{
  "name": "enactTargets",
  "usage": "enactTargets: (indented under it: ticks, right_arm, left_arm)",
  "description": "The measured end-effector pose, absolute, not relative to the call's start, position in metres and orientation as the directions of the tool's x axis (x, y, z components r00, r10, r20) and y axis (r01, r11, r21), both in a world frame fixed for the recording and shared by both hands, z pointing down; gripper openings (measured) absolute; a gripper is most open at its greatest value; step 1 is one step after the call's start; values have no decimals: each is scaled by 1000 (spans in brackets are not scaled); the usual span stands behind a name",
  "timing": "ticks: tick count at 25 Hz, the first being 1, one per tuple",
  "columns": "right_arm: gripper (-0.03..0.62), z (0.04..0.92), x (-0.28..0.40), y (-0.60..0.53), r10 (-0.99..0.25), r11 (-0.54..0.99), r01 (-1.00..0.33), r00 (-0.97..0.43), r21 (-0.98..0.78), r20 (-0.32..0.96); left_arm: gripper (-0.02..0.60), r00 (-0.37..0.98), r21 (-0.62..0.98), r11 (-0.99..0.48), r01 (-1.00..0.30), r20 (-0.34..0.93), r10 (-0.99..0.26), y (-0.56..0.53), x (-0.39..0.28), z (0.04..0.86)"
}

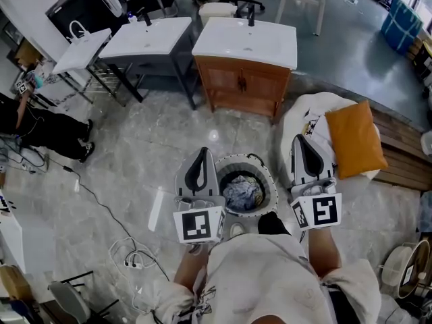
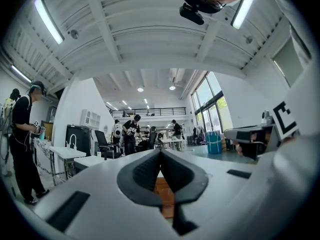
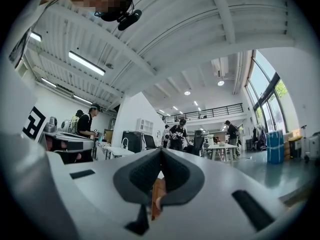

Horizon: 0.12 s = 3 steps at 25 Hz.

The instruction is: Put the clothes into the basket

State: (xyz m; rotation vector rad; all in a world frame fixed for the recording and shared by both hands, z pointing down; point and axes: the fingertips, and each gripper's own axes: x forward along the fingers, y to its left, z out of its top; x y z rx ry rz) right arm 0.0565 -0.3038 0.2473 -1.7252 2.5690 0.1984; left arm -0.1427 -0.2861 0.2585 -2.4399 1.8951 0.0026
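Observation:
A round white basket (image 1: 267,178) stands on the floor between my two grippers, with bluish-grey clothes (image 1: 242,193) lying inside it. My left gripper (image 1: 200,159) is held level to the left of the basket, its dark jaws closed together with nothing between them. The right gripper (image 1: 305,146) hangs to the right of the basket, jaws also meeting, empty. In the left gripper view the left gripper (image 2: 160,154) points across the room at a wooden cabinet. In the right gripper view the right gripper (image 3: 161,153) shows its pads touching.
A wooden vanity with a white sink (image 1: 245,40) stands ahead, with two more sinks (image 1: 145,38) to its left. A white seat with an orange cushion (image 1: 355,139) is at the right. Cables (image 1: 131,255) trail over the floor at the left. People (image 2: 131,134) stand far off.

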Motion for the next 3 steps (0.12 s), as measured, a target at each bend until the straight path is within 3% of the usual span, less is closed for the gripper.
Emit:
enactTargets:
  ticks: [3]
  right_arm:
    - [-12,250,61,-309,-919,373,-924,-380,86,-101]
  left_arm:
    - [3,248,-40,-246,-968,-37,-968,-291,-137,261]
